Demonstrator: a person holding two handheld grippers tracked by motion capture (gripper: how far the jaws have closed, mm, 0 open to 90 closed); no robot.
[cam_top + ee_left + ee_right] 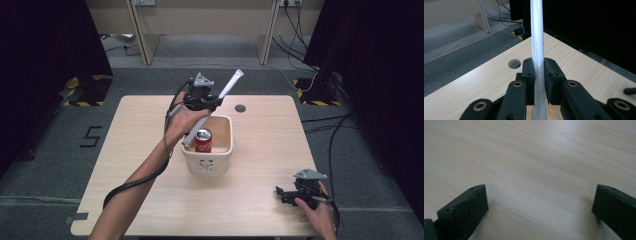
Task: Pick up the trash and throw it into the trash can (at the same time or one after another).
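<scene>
A: High view first: what is the biggest thing there?

B: The light wooden table (pixel 150 150), with a round hole (pixel 240 108) near its far edge. At its middle stands a cream tub (pixel 209 162), and a red can (pixel 203 140) stands upright inside it.

A: And the white stick?

B: The left gripper (pixel 216 102), held above the tub's far left rim, is pinching a long white tube (pixel 227 86). The tube slants, with its lower end down in the tub beside the can and its upper end pointing up and away past the table's far edge.

A: Does the left gripper view agree?

B: Yes. Both black jaws press on the tube (pixel 537 50) from either side.

A: The other hand?

B: The right gripper (pixel 281 194) rests low at the table's near right corner. In the right gripper view its jaws stand spread wide with bare tabletop (pixel 536 170) between them.
</scene>
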